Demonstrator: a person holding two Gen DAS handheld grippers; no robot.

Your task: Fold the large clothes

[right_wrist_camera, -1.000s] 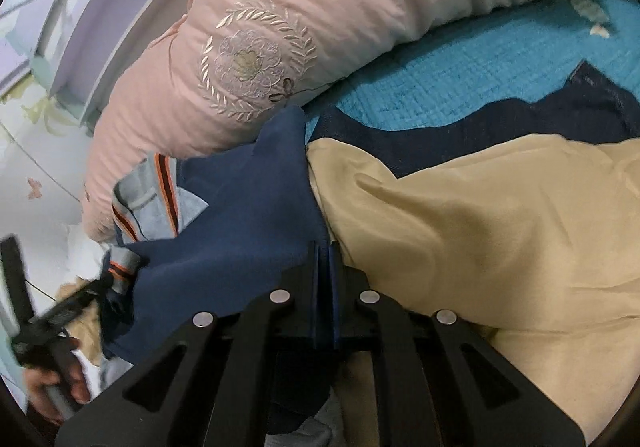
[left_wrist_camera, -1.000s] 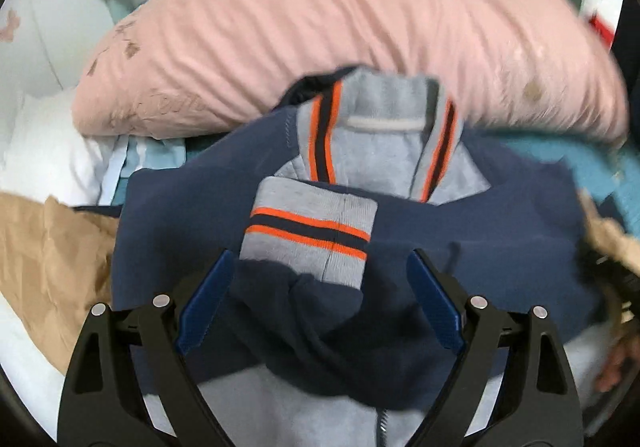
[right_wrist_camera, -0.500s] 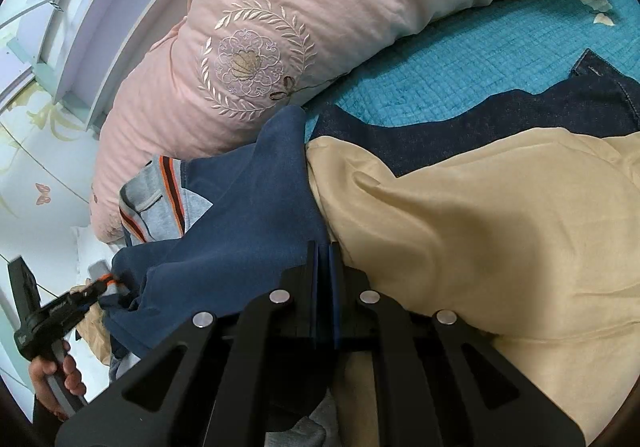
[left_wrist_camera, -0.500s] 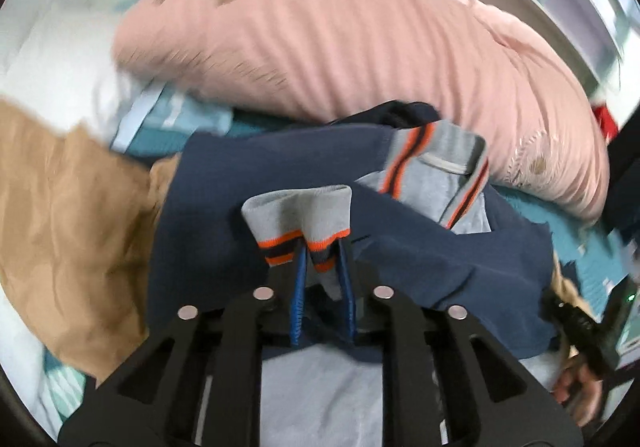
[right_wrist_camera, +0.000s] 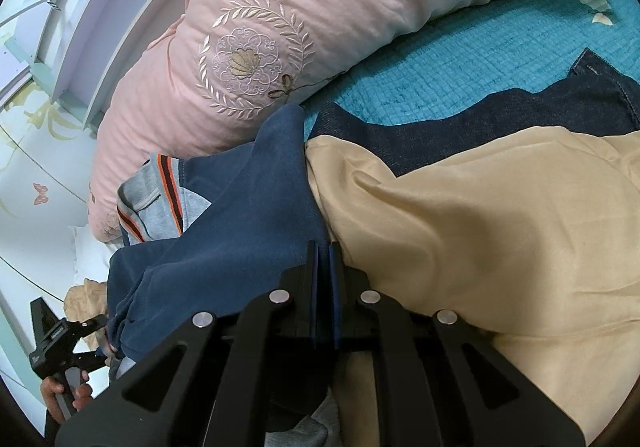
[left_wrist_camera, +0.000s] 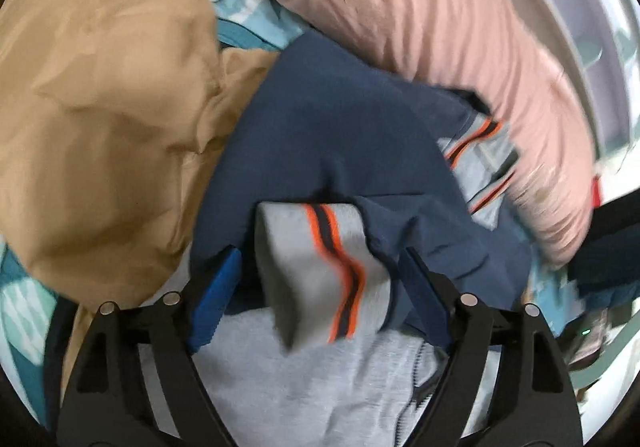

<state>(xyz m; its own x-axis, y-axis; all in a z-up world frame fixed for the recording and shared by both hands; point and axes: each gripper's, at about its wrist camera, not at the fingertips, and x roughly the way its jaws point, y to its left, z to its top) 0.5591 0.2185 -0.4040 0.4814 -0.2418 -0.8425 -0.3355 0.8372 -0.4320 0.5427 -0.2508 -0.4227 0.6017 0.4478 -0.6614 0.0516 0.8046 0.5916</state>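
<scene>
A: Navy and grey knit fills the left wrist view, and it's smeared by motion blur. That's the jacket (left_wrist_camera: pixel 332 135), lying on the bed against the pink pillow (left_wrist_camera: pixel 420 15). Its lower body is cut off by the frame bottom and by the gripper's arms. The tan garment (left_wrist_camera: pixel 100 119) beside it runs off the left edge.

B: Left gripper (left_wrist_camera: pixel 320 287)?

A: Jaws wide and opening. The grey cuff (left_wrist_camera: pixel 320 271) with orange stripes sits between the blue pads (left_wrist_camera: pixel 216 287), but neither pad presses on it. Gaps show on both sides. So nothing is gripped.

B: Right wrist view?

A: Sharper. The same jacket (right_wrist_camera: pixel 224 231) is bunched between the pillow (right_wrist_camera: pixel 320 27) and a cream garment (right_wrist_camera: pixel 480 247). Its striped collar (right_wrist_camera: pixel 160 203) pokes out at left. Dark denim (right_wrist_camera: pixel 520 115) lies on the teal quilt (right_wrist_camera: pixel 460 55), mostly buried under the cream cloth.

B: Right gripper (right_wrist_camera: pixel 323 255)?

A: Pads clamped together with navy jacket fabric pinched between them. How much cloth is in the bite is hidden by the black frame.

B: Anything else visible?

A: The left gripper (right_wrist_camera: pixel 96 331) shows at the lower left beside the jacket's edge, with a hand (right_wrist_camera: pixel 68 395) on its handle, partly cut off. Its tips are too small there to read.
</scene>
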